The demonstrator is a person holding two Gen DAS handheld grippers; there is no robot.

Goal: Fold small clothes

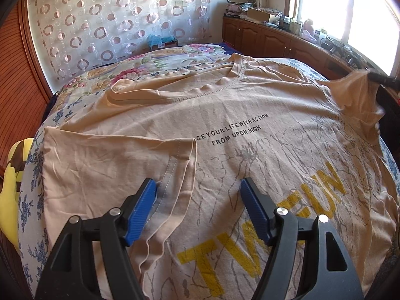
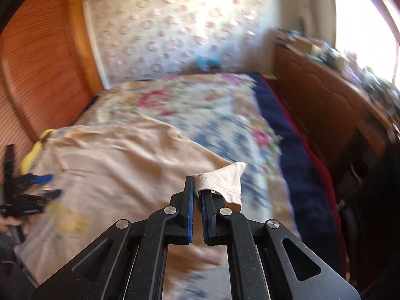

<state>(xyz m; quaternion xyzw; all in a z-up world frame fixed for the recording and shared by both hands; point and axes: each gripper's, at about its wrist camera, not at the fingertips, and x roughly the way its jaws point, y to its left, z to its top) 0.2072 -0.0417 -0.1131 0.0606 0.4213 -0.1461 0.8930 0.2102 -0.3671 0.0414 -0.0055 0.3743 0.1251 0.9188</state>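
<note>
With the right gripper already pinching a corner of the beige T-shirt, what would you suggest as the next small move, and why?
Probably carry the right gripper across toward the shirt's middle. It is shut on a lifted corner of the T-shirt, and the opposite sleeve already lies folded inward, so this side likely follows. The left gripper hovers open over the fabric, gripping nothing.

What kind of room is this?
Most likely a home bedroom: a bed with a floral bedspread, a patterned curtain behind it, and wooden cabinets cluttered with household things under a sunny window.
</note>
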